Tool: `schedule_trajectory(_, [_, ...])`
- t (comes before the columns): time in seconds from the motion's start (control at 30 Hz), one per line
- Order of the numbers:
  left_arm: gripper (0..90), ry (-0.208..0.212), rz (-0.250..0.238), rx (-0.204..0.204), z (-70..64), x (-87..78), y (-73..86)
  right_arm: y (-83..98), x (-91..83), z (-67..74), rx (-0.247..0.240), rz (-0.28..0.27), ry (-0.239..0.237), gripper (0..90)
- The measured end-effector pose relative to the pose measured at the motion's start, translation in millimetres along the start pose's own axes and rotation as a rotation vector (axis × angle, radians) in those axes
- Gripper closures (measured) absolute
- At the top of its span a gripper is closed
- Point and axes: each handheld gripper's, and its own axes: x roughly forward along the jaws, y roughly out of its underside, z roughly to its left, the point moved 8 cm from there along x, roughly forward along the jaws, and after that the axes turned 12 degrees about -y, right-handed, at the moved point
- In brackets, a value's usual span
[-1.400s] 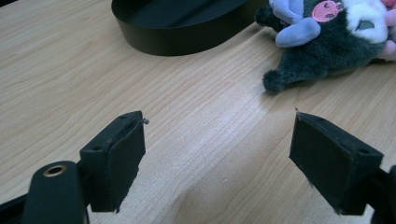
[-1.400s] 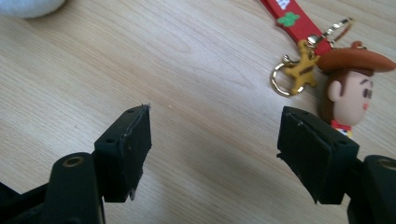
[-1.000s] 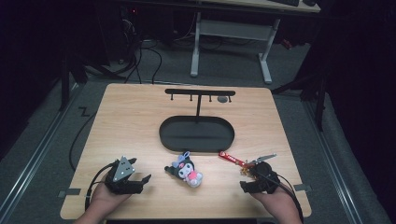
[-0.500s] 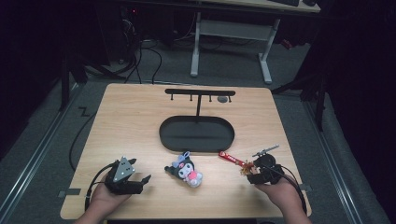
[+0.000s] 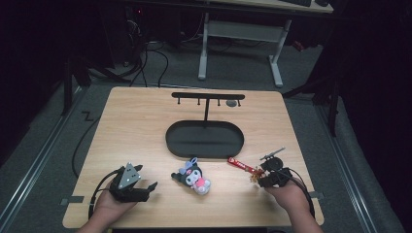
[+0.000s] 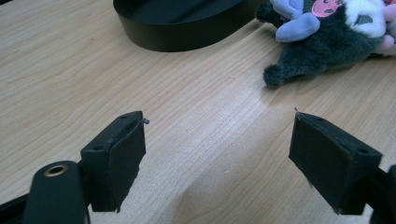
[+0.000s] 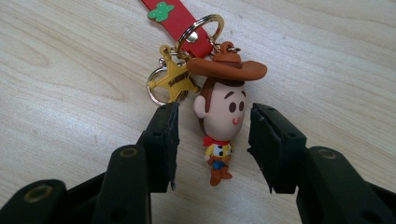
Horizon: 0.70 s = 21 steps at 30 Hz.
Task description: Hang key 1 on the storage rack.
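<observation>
Black jaws closing around cowboy keychain (image 7: 219,126), untouched.

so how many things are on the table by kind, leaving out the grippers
keychains: 1, the cowboy keychain on its red strap
plush toys: 1, the dark plush toy
stands: 1, the black hook stand with its oval tray
total: 3
</observation>
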Motion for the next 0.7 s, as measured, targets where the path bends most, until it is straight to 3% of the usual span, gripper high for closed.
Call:
schedule_trajectory(0.4, [19.0,0.004,0.004,0.002,0.6,-1.4,0.9,-4.4,10.9,-3.5,-0.009,0.049,0.018,62.2])
schedule_trajectory(0.7, [19.2,0.010,0.004,0.004,-1.4,-1.1,0.2,-5.1,13.2,-8.4,0.018,0.053,-0.012,64.0])
